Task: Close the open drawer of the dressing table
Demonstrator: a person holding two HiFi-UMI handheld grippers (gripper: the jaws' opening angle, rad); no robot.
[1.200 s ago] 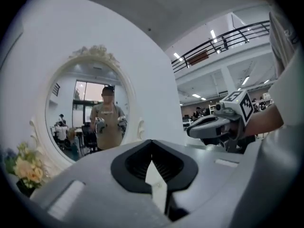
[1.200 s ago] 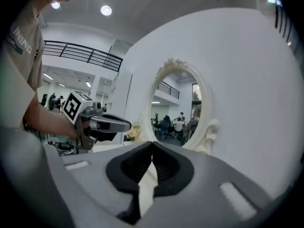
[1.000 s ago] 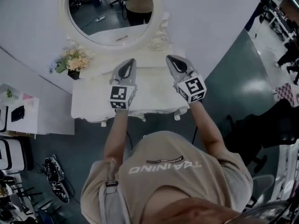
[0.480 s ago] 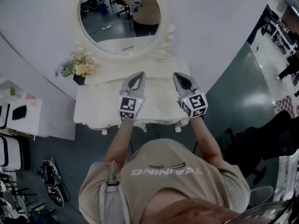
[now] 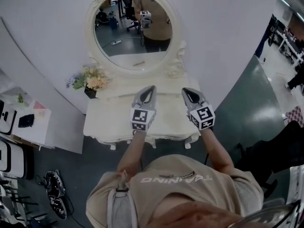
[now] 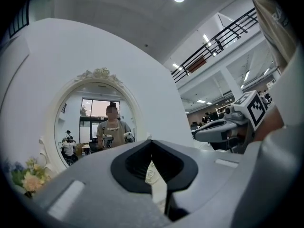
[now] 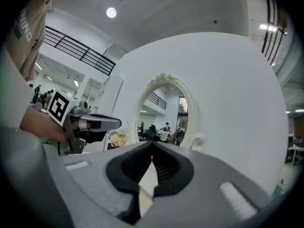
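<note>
The cream dressing table [image 5: 104, 122] stands against the white wall under an oval mirror [image 5: 130, 30]. Its drawer front is hidden below the top's front edge [image 5: 156, 137], so I cannot tell how the drawer stands. My left gripper [image 5: 151, 87] hovers over the middle of the top, jaws together, nothing held. My right gripper [image 5: 186, 90] hangs beside it to the right, also shut and empty. In the left gripper view the left gripper [image 6: 151, 141] points at the mirror, with the right gripper [image 6: 223, 127] alongside. In the right gripper view the right gripper [image 7: 152, 144] is closed, the left gripper [image 7: 99, 123] beside it.
A flower bouquet in a dark vase [image 5: 94, 82] sits on the table's back left corner. A low white side table [image 5: 28, 127] with a black item stands at the left. Shoes [image 5: 54, 189] lie on the floor. Dark chairs [image 5: 285, 141] are at the right.
The view has tilted up, so the whole mirror now shows and the table sits lower in the frame. Both grippers stay shut, side by side over the table top.
</note>
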